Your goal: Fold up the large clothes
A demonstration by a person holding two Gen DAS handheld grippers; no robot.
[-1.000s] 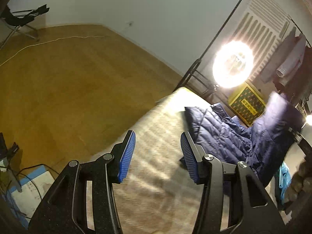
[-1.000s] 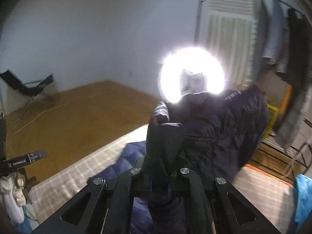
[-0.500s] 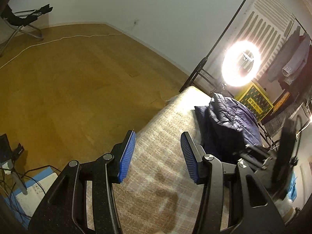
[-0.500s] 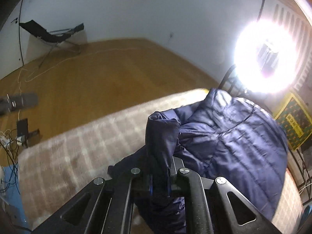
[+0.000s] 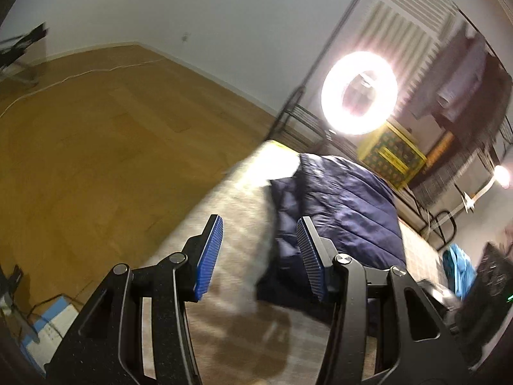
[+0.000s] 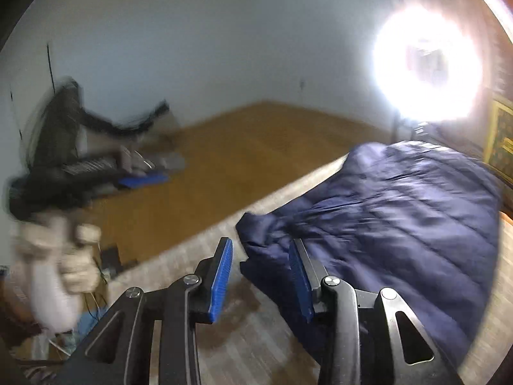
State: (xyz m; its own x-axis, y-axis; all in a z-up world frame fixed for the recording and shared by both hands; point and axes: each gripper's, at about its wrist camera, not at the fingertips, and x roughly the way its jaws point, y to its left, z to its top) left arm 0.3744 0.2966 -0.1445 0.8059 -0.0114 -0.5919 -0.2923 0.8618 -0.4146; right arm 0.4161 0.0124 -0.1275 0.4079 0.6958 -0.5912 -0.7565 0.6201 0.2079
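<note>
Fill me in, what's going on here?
A person with a handheld gripper in each hand is folding a navy quilted jacket on a checked bed cover. The jacket lies doubled over on the cover. The right gripper is opening, its pads off the cloth with the jacket's near edge just beyond them. The left gripper is open and empty, aimed at the jacket's other edge. A ring light glares behind the bed.

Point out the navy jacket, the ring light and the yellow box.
navy jacket (image 6: 400,211): right wrist view, quilted middle panel.
ring light (image 5: 359,93): left wrist view, its open centre.
yellow box (image 5: 389,155): left wrist view, patterned front face.
</note>
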